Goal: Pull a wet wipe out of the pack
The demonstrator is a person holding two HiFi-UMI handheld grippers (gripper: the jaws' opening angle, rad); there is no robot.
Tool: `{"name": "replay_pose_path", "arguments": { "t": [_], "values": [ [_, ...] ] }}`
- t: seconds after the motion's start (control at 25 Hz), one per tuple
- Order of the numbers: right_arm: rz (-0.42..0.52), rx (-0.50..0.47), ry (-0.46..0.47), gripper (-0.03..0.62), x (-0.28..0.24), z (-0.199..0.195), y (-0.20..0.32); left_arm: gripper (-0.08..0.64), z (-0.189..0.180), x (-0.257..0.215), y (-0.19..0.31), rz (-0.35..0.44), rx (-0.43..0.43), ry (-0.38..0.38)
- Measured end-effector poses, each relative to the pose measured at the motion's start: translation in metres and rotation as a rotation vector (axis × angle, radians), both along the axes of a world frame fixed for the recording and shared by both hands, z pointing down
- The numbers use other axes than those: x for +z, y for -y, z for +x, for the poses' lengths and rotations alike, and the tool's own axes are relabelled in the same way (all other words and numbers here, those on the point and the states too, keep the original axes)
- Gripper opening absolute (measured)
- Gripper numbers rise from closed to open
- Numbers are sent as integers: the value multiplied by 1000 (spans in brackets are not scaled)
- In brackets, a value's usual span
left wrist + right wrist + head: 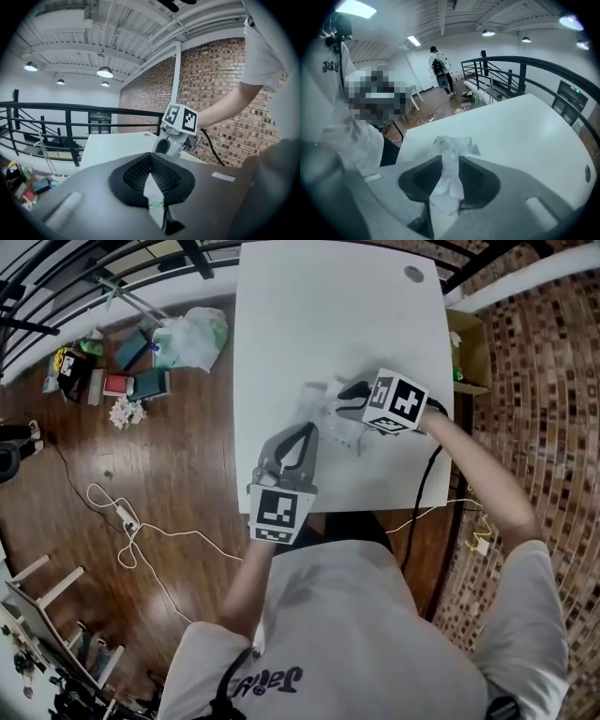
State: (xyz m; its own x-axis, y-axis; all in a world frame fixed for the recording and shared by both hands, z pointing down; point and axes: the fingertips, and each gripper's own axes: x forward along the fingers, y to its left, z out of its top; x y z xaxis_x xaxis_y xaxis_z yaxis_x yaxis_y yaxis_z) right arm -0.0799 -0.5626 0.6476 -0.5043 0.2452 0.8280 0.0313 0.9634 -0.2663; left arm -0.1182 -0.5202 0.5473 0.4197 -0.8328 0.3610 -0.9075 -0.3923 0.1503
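**A:** Where do we have the clear soft plastic wipe pack (326,416)?

**B:** It lies on our white rectangular desk (328,315), on the half nearer us, between our two tools. Our left hand-held gripper (150,161) is clamped on its edge, with the pads closed around the thin film.

**A:** And the white crumpled wet wipe (450,145)?

**B:** We have it pinched in our right hand-held gripper (450,164). Its loose end bunches up past the pads, above the desk.
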Motion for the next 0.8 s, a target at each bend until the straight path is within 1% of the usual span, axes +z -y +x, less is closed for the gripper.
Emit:
{"name": "replay_pose_path", "arguments": {
  "t": [0.16, 0.2, 0.4, 0.64, 0.8],
  "values": [
    [-7, -8, -35, 8, 8, 4, -6, 15, -6, 6, -1, -16, -19, 22],
    [-6, -8, -37, -2, 8, 4, -6, 15, -7, 7, -1, -19, -24, 25],
    [16, -6, -11, -4, -8, 6, -9, 15, -5, 10, -1, -24, -18, 14],
    [110, -46, 3, -6, -39, 10, -18, 15, 4, 7, -3, -15, 8, 19],
    [125, -31, 29, -8, -61, 11, -24, 15, 10, 7, -4, -12, 25, 15]
  ]
}}
